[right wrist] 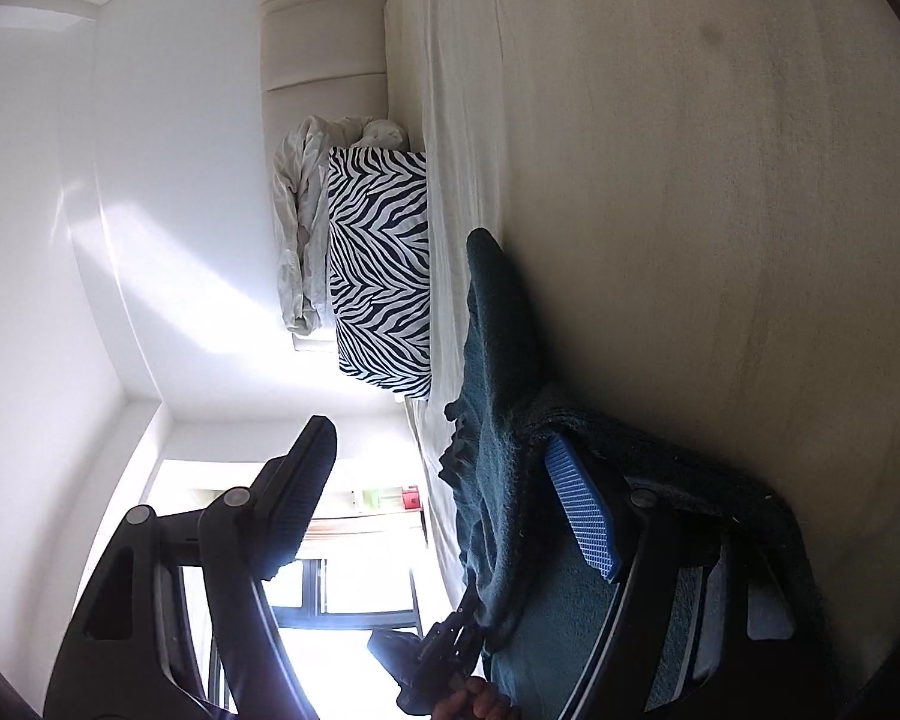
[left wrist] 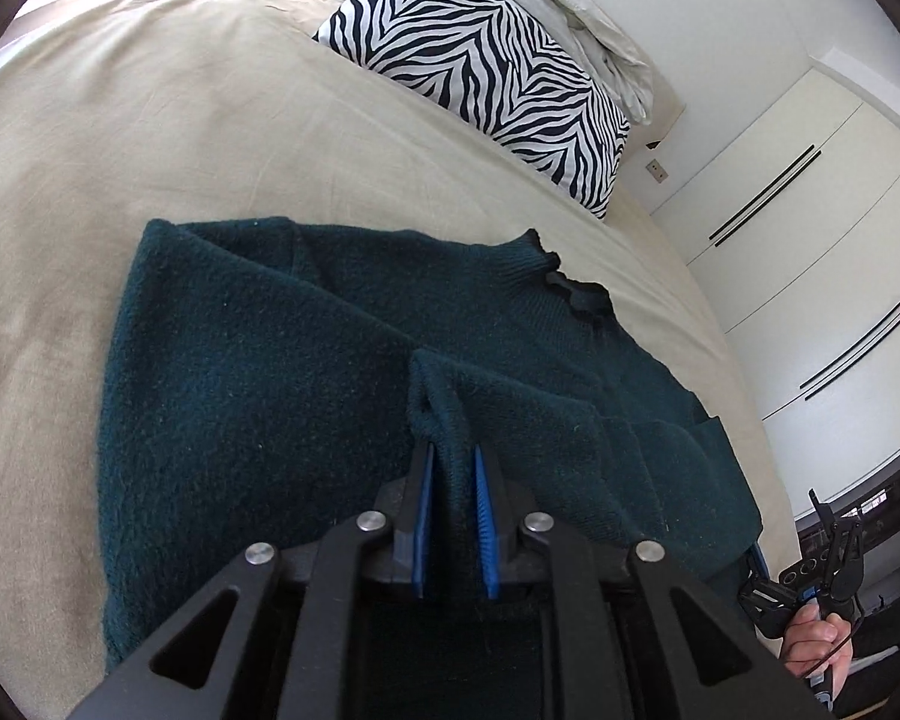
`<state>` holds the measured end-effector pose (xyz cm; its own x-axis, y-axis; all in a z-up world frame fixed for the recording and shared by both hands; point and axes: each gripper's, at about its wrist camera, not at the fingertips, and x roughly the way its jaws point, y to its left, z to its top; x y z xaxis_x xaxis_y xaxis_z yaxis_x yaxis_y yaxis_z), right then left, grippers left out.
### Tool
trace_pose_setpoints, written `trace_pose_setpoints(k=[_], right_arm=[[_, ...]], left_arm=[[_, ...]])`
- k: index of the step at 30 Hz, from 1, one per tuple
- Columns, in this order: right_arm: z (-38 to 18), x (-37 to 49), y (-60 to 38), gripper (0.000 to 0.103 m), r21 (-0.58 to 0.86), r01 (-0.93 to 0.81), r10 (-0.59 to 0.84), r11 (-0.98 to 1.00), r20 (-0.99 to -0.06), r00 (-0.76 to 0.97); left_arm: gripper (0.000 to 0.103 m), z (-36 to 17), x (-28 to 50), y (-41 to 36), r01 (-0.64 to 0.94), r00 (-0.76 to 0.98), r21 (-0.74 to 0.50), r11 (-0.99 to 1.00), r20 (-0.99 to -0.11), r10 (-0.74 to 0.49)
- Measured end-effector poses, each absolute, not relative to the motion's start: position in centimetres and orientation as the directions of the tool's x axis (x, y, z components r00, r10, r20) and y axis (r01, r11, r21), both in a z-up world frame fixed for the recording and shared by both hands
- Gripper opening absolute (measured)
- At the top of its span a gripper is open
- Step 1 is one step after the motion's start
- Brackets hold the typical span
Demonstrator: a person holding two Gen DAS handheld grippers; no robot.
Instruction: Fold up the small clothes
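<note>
A dark teal knit sweater (left wrist: 258, 372) lies on the beige bed sheet (left wrist: 150, 120), its ruffled collar (left wrist: 570, 285) toward the pillow. My left gripper (left wrist: 453, 462) is shut on a raised fold of the sweater, blue pads on either side of the pinched fabric. My right gripper (right wrist: 444, 468) is turned on its side with its jaws wide open; one blue-padded finger (right wrist: 582, 510) lies under the sweater's edge (right wrist: 498, 360), the other finger (right wrist: 306, 480) stands free in the air. The right gripper also shows in the left wrist view (left wrist: 822, 570) at the lower right, beside the sweater.
A zebra-striped pillow (left wrist: 486, 66) and a crumpled white duvet (left wrist: 570, 6) lie at the head of the bed. White wardrobe doors (left wrist: 810, 228) stand beside the bed. A bright window (right wrist: 354, 588) is behind the right gripper.
</note>
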<state>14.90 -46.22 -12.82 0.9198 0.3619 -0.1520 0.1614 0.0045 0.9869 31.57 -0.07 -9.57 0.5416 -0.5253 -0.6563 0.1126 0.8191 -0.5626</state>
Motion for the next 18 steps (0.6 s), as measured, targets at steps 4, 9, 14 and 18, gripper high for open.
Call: trace_pose_setpoints(k=[4, 9, 14, 18], right_arm=[[-10.7, 11.9, -46.3, 0.071, 0.971, 0.218, 0.318, 0.095, -0.238, 0.918], [-5.8, 12.9, -45.7, 0.076, 0.917, 0.224, 0.364, 0.33, -0.343, 0.866], [-5.3, 20.8, -44.2, 0.076, 0.887, 0.204, 0.487, 0.414, -0.405, 0.774], [-7.8, 27.0, -45.3, 0.076, 0.895, 0.251, 0.531, 0.369, -0.424, 0.734]], left_arm=[[0.02, -9.7, 31.6, 0.2, 0.122, 0.542, -0.573, 0.81, -0.645, -0.538], [0.021, -10.3, 31.3, 0.2, 0.129, 0.563, -0.578, 0.806, -0.626, -0.539], [0.021, -10.8, 31.3, 0.8, 0.132, 0.558, -0.617, 0.776, -0.6, -0.573], [0.021, -11.2, 31.4, 1.0, 0.137, 0.561, -0.632, 0.763, -0.585, -0.585]])
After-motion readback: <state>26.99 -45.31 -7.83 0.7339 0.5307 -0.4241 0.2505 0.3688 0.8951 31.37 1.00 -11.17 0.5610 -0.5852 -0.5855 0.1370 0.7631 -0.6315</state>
